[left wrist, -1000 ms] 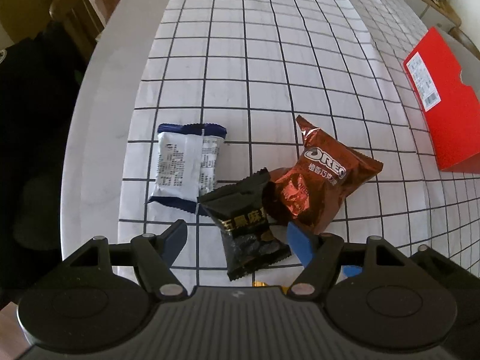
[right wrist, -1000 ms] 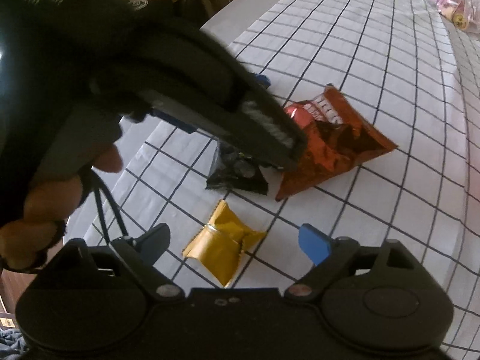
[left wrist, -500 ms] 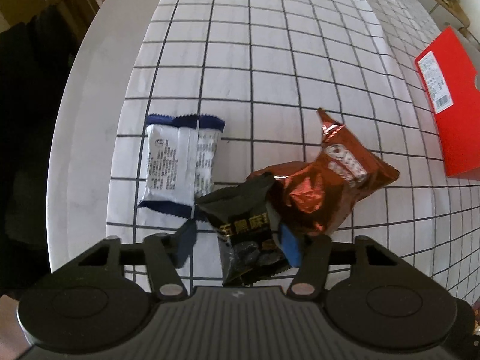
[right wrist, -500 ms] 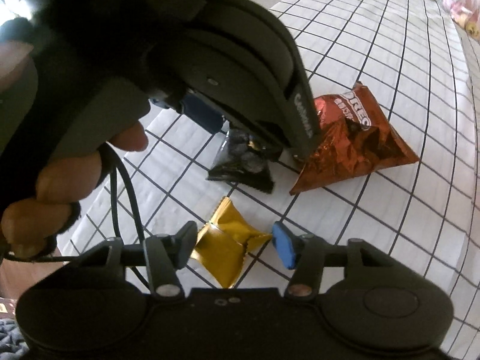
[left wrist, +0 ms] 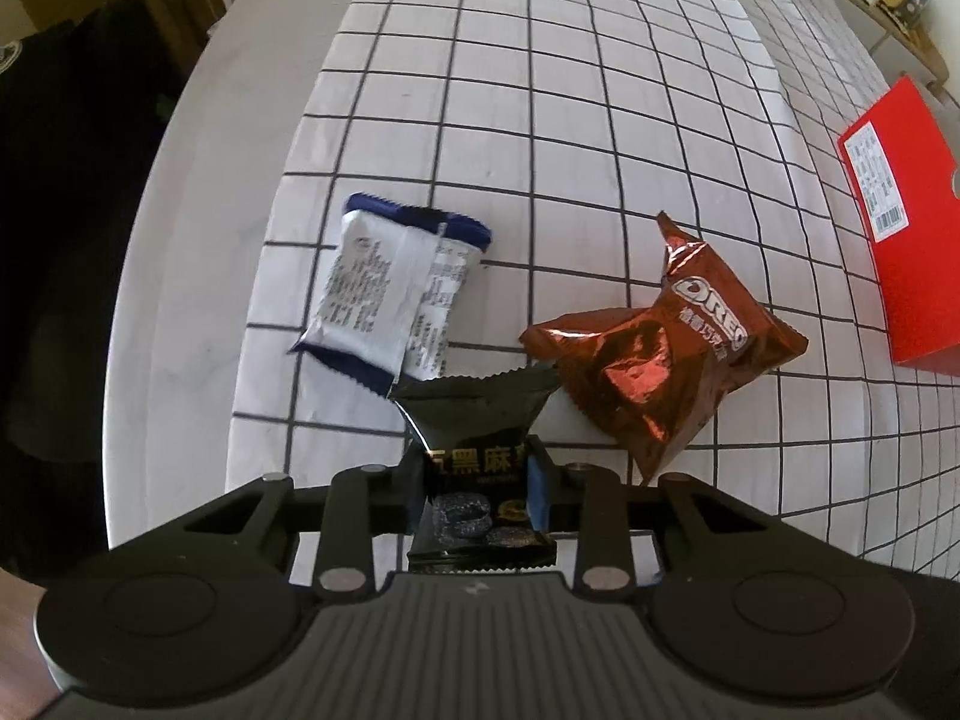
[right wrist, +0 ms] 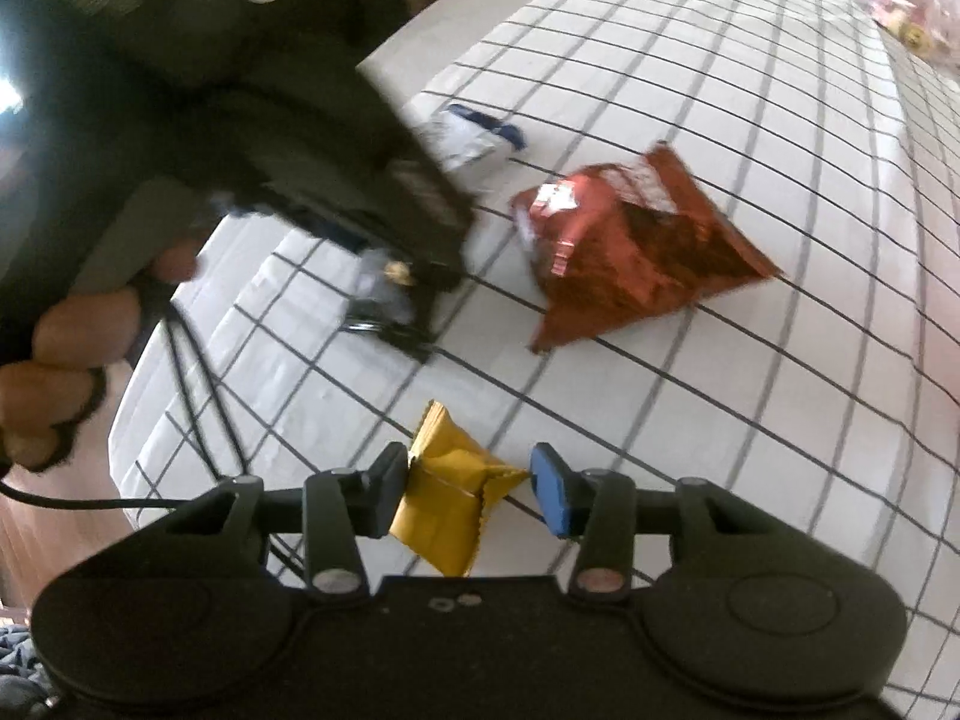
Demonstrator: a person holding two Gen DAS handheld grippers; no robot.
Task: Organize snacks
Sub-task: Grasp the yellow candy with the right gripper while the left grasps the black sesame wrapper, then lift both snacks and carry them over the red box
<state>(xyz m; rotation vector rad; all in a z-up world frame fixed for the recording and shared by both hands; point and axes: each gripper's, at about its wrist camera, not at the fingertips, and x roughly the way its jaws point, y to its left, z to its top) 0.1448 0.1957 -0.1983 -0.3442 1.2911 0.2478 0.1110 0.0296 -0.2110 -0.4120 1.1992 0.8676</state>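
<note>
My left gripper (left wrist: 477,489) is shut on a black snack packet (left wrist: 477,450) and holds it just above the checked tablecloth. A white and blue packet (left wrist: 390,294) lies to its far left and a brown Oreo packet (left wrist: 654,360) to its right. In the right wrist view my right gripper (right wrist: 465,489) has its fingers closed in on a yellow packet (right wrist: 447,504); the left finger touches it, the blue right pad stands just off its edge. The left gripper (right wrist: 384,204) with the black packet (right wrist: 390,312) and the Oreo packet (right wrist: 624,258) show there too.
A red box (left wrist: 900,228) lies at the right of the table. The table edge (left wrist: 180,240) runs along the left, with dark chairs beyond. Bagged snacks (right wrist: 906,12) sit at the far end. A cable (right wrist: 198,420) hangs from the left hand.
My left gripper closed on the black packet and lifted it off the cloth. My right gripper moved in and narrowed around the yellow packet.
</note>
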